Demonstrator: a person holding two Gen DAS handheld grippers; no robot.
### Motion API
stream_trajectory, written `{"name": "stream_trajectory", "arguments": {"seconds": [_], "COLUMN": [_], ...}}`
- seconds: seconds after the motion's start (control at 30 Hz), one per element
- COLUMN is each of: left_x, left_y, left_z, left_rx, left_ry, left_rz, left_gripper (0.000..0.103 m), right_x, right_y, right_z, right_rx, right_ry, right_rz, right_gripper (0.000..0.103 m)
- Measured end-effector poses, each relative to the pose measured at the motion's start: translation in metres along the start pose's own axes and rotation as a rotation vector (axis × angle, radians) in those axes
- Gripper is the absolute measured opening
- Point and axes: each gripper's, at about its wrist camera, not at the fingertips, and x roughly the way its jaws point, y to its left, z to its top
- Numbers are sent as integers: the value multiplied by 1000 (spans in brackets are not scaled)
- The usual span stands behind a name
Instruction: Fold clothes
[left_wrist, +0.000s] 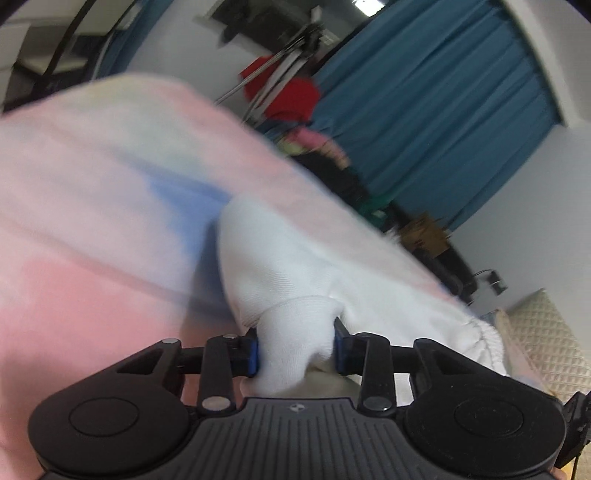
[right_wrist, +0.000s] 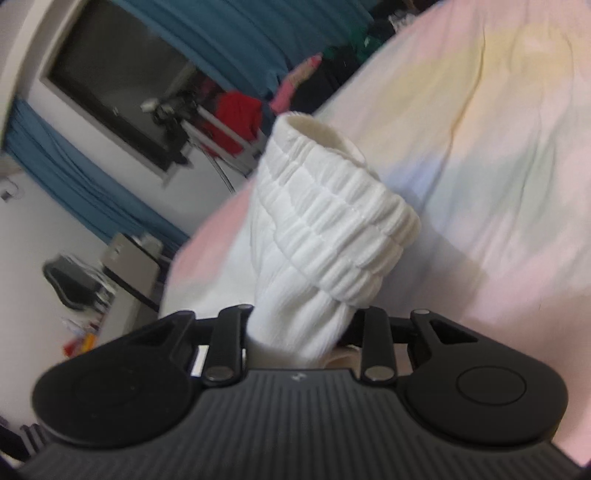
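Two grippers each clamp a bunch of one white knitted garment over a pastel sheet of pink, yellow and blue cloth that fills the left wrist view from nine to twelve o'clock and the right wrist view from twelve to four; a blue pleated curtain hangs at one o'clock in the left view; a red cloth sits on a rack at twelve; the garment's ribbed elastic band rises at the centre of the right view; the left gripper pinches plain white fabric between its blue pads; the right gripper is clenched on the cloth just below that band.
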Motion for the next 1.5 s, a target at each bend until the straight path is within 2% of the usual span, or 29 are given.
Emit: {"name": "stream_trajectory", "arguments": {"seconds": [0.13,0.27,0.43,0.57,0.7,0.83,1.0,1.17,1.33,1.43,1.5], "left_x": [19,70,162,255,342,420,459,456,449,438,425], "left_y": [-61,-127,-208,-271,-316,-333,-288,-233,-207,-205,-208], "left_z": [28,44,64,81,86,83,49,3,-37,-41,-35], "left_rx": [30,56,72,99,140,200,269,379,484,494,490], "left_ry": [-1,40,86,121,149,201,255,227,228,228,229], "left_rz": [-63,-105,-147,-181,-187,-177,-198,-259,-199,-159,-131], "left_gripper": [35,35,35,35,35,35,35,39,49,57,58], "right_x": [-24,-39,-43,-34,-10,23,57,64,71,70,63], "right_y": [-6,-21,-42,-70,-100,-143,-200,-228,-250,-255,-247], "right_z": [44,109,206,288,337,345,307,247,213,203,209], "right_rx": [69,114,122,152,151,174,231,210,230,252,283], "right_ry": [-59,-122,-202,-242,-269,-263,-260,-288,-291,-275,-244], "right_rz": [20,-4,-72,-132,-182,-222,-230,-222,-236,-258,-296], "right_gripper": [32,32,32,32,32,32,32,34,40,42,42]}}
